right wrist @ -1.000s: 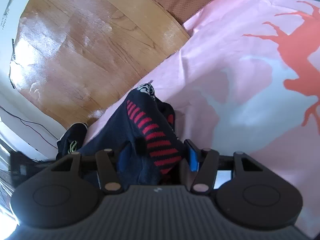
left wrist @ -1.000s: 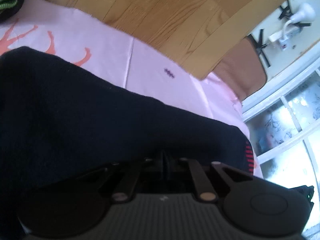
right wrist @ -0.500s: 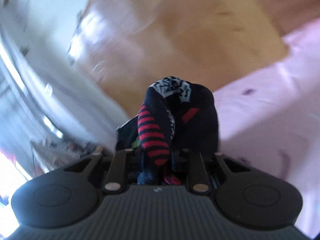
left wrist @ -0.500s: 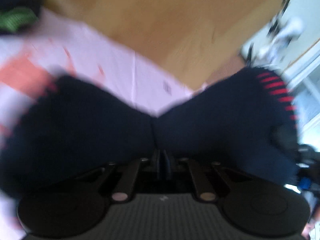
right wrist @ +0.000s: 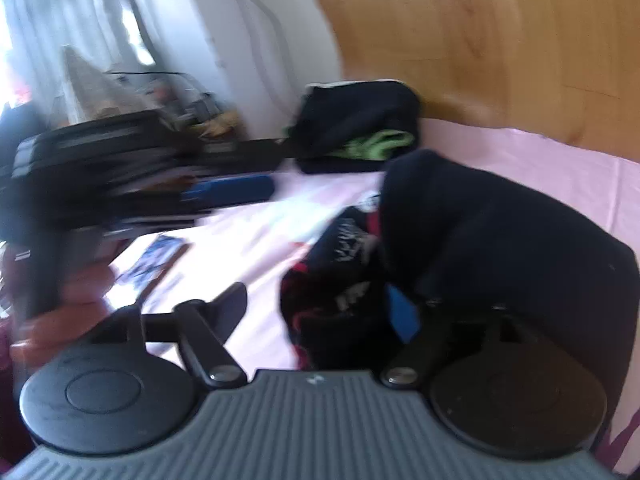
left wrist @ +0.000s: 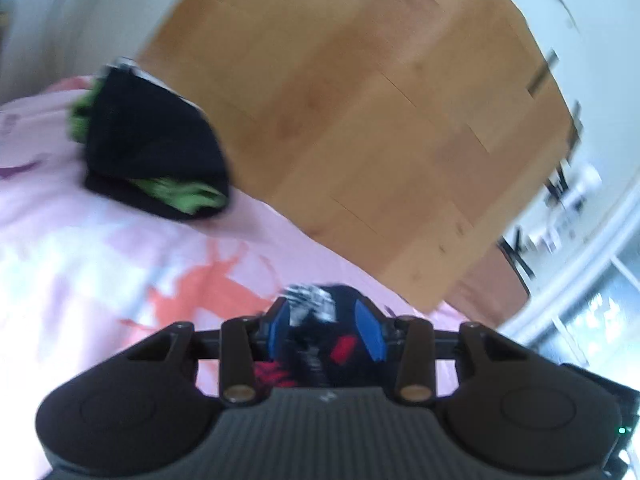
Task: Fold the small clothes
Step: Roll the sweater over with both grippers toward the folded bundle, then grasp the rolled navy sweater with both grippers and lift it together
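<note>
Left hand-held gripper point(left wrist: 326, 326) part open, blue pads either side of dark red-striped garment point(left wrist: 320, 320); whether it pinches, can't tell. Right hand-held gripper point(right wrist: 320, 304) wide open, garment bunched btwn fingers on pink bed sheet point(right wrist: 520, 152). Black-green folded clothes point(left wrist: 148, 148) well ahead-left.

left gripper point(left wrist: 326, 322) low centre of its frame, jaws parted; right gripper point(right wrist: 320, 304) low centre, jaws spread wide.

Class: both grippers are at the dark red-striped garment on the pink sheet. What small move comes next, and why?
Probably draw the right gripper back: its jaws stand wide open, and the dark red-striped garment already lies bundled on the pink sheet. The left gripper looks open around it too.
</note>
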Tool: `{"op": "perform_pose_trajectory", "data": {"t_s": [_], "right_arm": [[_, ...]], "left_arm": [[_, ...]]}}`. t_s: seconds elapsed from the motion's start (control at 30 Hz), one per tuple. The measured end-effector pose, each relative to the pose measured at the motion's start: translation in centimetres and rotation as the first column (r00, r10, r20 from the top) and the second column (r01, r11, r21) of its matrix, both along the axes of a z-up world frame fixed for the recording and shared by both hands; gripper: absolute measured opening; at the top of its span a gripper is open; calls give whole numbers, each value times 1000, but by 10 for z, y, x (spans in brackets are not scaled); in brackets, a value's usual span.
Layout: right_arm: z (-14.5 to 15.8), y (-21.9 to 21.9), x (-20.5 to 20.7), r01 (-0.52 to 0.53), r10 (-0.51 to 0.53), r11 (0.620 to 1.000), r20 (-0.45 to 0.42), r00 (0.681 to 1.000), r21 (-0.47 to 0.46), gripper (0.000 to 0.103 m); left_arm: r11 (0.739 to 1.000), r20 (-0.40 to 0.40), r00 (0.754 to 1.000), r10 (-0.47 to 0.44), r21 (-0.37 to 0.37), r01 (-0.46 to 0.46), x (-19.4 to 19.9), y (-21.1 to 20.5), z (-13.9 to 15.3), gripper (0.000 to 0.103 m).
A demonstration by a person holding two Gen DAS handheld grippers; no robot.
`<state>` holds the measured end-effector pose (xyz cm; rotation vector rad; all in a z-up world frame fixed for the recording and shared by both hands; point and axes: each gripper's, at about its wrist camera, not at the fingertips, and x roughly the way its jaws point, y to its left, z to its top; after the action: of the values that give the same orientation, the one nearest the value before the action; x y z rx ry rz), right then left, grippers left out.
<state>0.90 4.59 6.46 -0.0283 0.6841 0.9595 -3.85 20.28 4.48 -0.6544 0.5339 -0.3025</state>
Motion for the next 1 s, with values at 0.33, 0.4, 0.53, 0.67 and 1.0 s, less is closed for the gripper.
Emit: {"op": "perform_pose_trajectory", "data": {"t_s": [0.33, 0.4, 0.53, 0.67, 1.0], "right_arm": [[34, -74, -15, 137, -150, 986, 138, 979, 96, 29], [30, -79, 7, 217, -227, 971, 89, 970, 101, 18], [-10, -71, 50, 286, -286, 957, -14, 958, 43, 11], [-15, -74, 52, 297, -292, 949, -61, 955, 107, 11], [-7, -144, 20, 442, -426, 859, -117, 897, 258, 86]], "left_arm": [[987, -10, 998, -55, 152, 56, 21, -46, 4, 34], [983, -62, 998, -29, 182, 40, 30, -44, -5, 32], [975, -104, 995, 7, 223, 16, 41, -38, -27, 30], [963, -86, 996, 4, 267, 19, 35, -43, -26, 31], [975, 20, 1000, 8, 224, -13, -5, -17, 9, 103]]}}
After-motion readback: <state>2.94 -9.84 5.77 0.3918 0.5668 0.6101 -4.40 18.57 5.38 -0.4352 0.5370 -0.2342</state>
